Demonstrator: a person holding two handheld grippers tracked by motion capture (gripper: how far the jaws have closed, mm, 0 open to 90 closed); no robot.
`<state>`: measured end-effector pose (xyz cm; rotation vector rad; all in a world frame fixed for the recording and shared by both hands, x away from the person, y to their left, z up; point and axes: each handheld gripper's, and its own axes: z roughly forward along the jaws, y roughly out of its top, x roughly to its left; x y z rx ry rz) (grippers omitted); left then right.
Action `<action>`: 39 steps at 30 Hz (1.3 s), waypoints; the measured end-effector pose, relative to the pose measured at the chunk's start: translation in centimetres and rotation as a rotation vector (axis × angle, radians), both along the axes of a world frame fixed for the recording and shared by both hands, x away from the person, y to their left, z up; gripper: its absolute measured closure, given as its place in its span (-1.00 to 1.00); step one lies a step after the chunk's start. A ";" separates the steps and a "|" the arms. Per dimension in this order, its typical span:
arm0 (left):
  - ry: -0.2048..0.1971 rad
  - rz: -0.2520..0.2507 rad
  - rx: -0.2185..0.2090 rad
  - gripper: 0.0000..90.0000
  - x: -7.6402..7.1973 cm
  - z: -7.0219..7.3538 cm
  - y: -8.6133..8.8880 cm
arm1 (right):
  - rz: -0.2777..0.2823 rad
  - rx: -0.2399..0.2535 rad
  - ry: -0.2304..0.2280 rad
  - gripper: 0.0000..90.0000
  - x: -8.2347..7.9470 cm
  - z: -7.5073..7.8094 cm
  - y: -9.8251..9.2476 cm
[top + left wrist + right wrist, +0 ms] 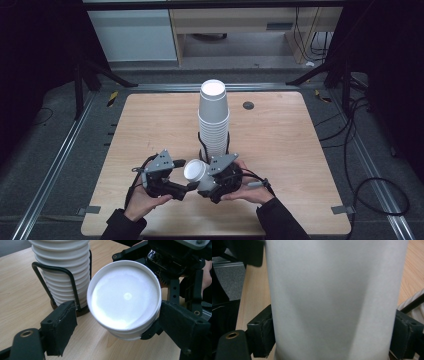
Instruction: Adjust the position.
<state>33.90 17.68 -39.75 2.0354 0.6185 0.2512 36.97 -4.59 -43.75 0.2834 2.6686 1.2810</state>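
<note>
Judging by how things lie, one white paper cup (196, 173) is off the tall stack of cups (213, 117) and in the grip of the right gripper (212, 186), while the many cups left nested in the black wire holder (40, 270) suggest the job is far from finished. In the right gripper view the jaws press against both sides of the cup's wall, so the cup is clamped across its body. It lies tilted on its side above the wooden table (280, 150), just in front of the stack, with its open mouth turned toward the left gripper (186, 189). In the left gripper view that mouth sits between the two black jaws, which stand wide: the left pad is clear of the rim, and whether the right pad touches it I cannot tell. What is left seems to be the handover or placing of this cup.
</note>
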 end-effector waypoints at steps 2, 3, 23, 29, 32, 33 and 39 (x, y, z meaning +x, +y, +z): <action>0.002 -0.006 0.004 -0.68 0.0 -0.1 -0.2 | 0.004 -0.004 -0.004 -0.71 0.0 0.0 0.2; 0.004 -0.007 0.006 -0.68 0.1 -0.2 -0.2 | 0.007 -0.006 -0.005 -0.71 0.0 0.0 0.3; 0.031 -0.037 0.022 -0.61 0.3 -0.8 -1.0 | 0.027 -0.014 -0.015 -0.71 -0.2 0.0 1.5; 0.026 -0.038 0.019 -0.59 0.3 -0.7 -1.0 | 0.032 -0.016 -0.020 -0.72 -0.1 0.0 1.5; 0.029 -0.041 0.008 -0.56 0.2 -0.7 -0.9 | 0.036 -0.011 -0.021 -0.72 -0.1 0.0 1.6; 0.028 -0.040 0.005 -0.56 0.2 -0.6 -0.8 | 0.036 -0.008 -0.020 -0.72 -0.1 0.0 1.6; 0.033 -0.041 0.010 -0.54 0.3 -0.7 -0.9 | 0.031 -0.015 -0.015 -0.74 -0.1 -0.2 1.7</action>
